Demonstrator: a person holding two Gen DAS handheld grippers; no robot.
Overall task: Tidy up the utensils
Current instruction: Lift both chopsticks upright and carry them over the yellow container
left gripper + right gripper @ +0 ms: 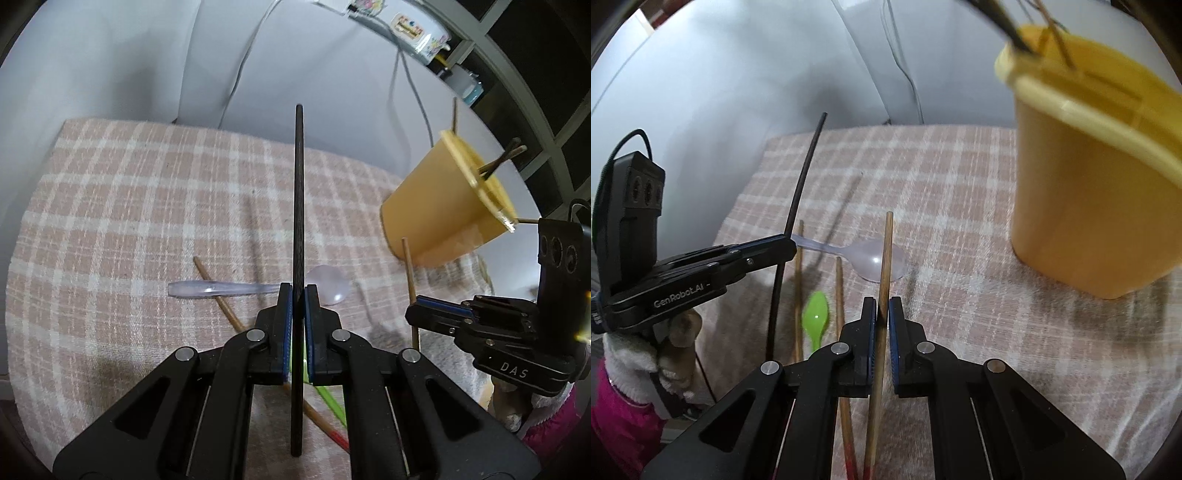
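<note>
Fingers on my left gripper point(298, 295) are nearly closed, pinching a black chopstick point(298, 206) above the checked cloth point(110, 221). My right gripper point(882, 308) clamps a wooden chopstick point(885, 258) likewise, near the yellow holder point(1089, 192). Clear spoon point(875, 260), green spoon point(815, 317) and two more chopsticks point(798, 280) lie on the cloth.

1. Table surface, pale grey-white point(332, 110), partly covered by a pink-and-white plaid cloth point(129, 206).
2. Grey cables point(413, 92) trailing across the table.
3. Dark grid-framed shelving or window point(535, 92) at right.
4. Floral-patterned white box point(421, 33) beyond.
</note>
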